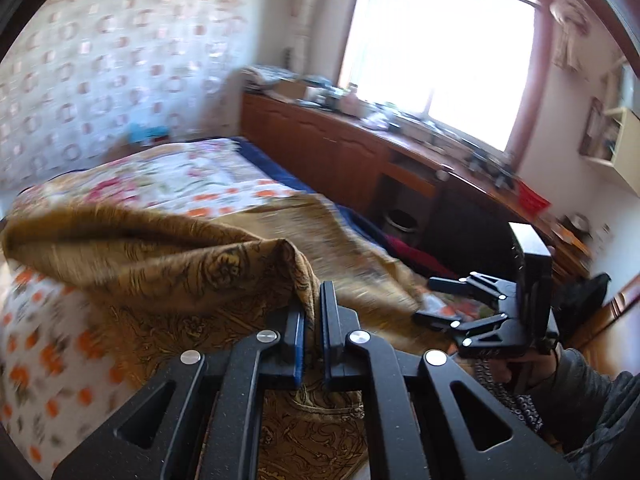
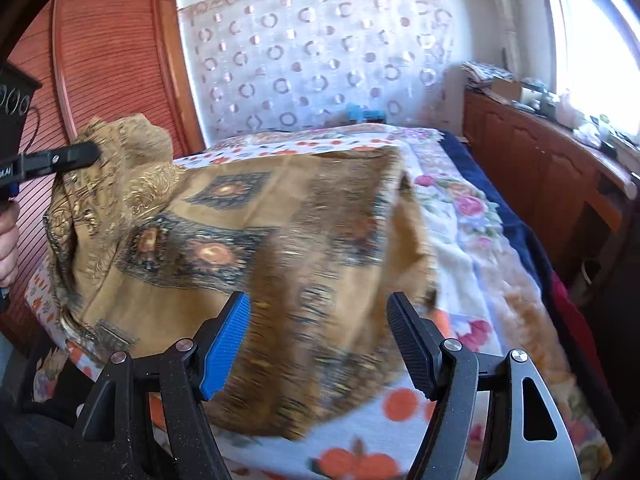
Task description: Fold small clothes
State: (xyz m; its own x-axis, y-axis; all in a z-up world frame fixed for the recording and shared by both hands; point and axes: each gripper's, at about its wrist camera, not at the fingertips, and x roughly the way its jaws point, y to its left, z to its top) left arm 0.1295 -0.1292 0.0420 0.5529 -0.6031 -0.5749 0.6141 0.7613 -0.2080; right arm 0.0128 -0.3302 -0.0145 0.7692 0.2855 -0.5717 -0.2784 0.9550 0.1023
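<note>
Through the left wrist camera, I see my left tool (image 1: 310,308) clamped on a bunched fold of the brown patterned scarf (image 1: 168,264), lifted above the floral bedspread (image 1: 192,184), with my right tool (image 1: 432,300) spread wide off to the side. From the right wrist camera, my right tool (image 2: 320,344) gapes with nothing between its fingers, hovering over the scarf (image 2: 256,232) draped across the bed, while the left tool (image 2: 86,156) pinches its raised corner.

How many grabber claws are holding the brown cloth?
1. The left gripper is pinching a bunch of the brown cloth and lifting it off the bed. The right gripper is open, holding nothing.
</note>
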